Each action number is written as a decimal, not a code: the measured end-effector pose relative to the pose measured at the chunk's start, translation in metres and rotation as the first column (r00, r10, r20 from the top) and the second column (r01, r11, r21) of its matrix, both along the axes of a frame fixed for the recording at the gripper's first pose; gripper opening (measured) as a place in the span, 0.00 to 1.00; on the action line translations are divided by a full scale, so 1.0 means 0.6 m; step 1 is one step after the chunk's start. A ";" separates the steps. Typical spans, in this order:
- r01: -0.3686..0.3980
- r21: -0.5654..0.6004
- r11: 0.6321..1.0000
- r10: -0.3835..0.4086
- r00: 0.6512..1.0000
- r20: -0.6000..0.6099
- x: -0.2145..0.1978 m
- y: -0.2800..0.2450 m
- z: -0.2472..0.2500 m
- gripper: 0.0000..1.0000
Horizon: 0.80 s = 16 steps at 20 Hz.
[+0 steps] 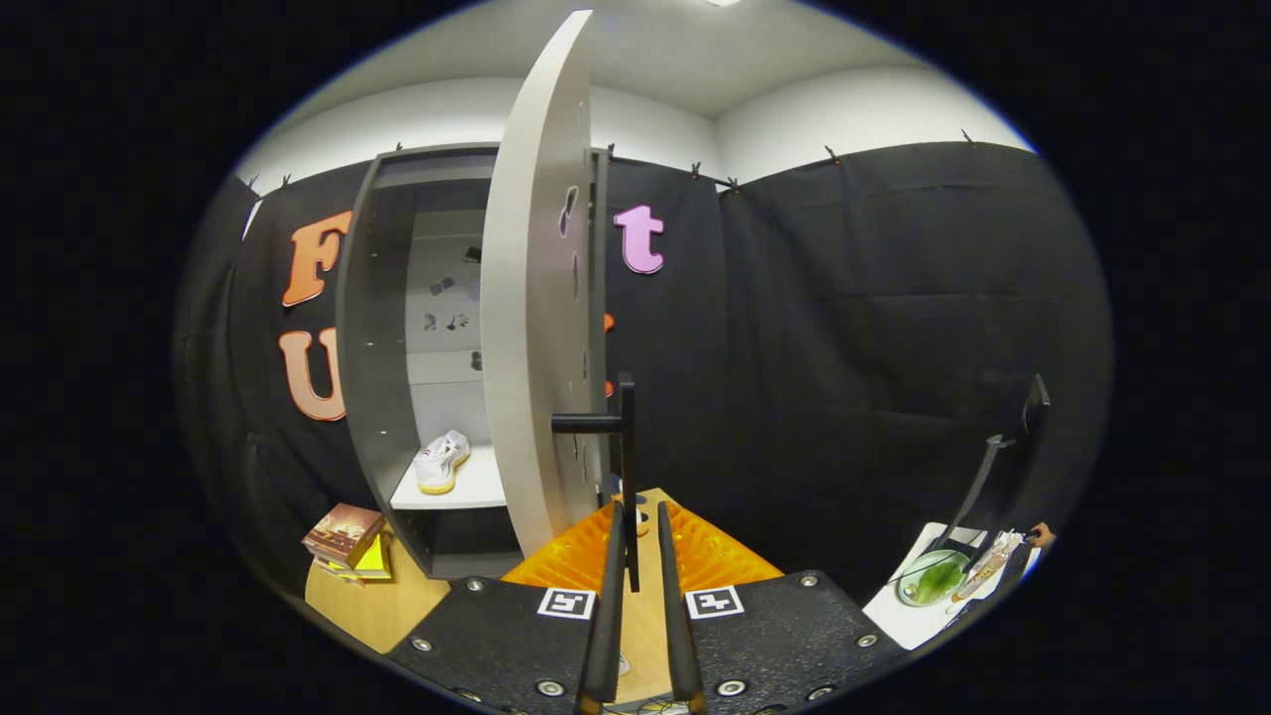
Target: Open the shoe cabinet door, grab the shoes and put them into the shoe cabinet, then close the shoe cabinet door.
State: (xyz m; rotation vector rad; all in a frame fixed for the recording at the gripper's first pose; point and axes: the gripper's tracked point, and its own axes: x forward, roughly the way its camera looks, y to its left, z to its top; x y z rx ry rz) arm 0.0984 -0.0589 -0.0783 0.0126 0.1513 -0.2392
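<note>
One shoe (441, 462) sits inside the cabinet (377, 397), beyond the narrowed jaws holding the door handle (627, 467)

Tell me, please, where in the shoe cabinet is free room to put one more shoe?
On the white shelf, the patch right of the white shoe, toward the open door, is bare. The compartment below looks free too. The gripper closes around the black door handle.

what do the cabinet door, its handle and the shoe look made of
Door: probably laminated board, with a flat matte pale face and drilled holes. Handle: likely black metal, a thin straight bar, between the tool fingers. Shoe: white fabric or synthetic upper and yellowish rubbery sole.
</note>
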 end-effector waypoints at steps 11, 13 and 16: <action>0.205 0.126 0.971 -0.203 0.979 -0.031 -0.113 -0.115 -0.062 0.35; 0.206 0.098 0.974 -0.206 0.978 -0.010 -0.135 -0.089 -0.062 0.39; 0.147 0.086 0.985 -0.147 0.989 0.003 -0.150 -0.019 -0.077 0.46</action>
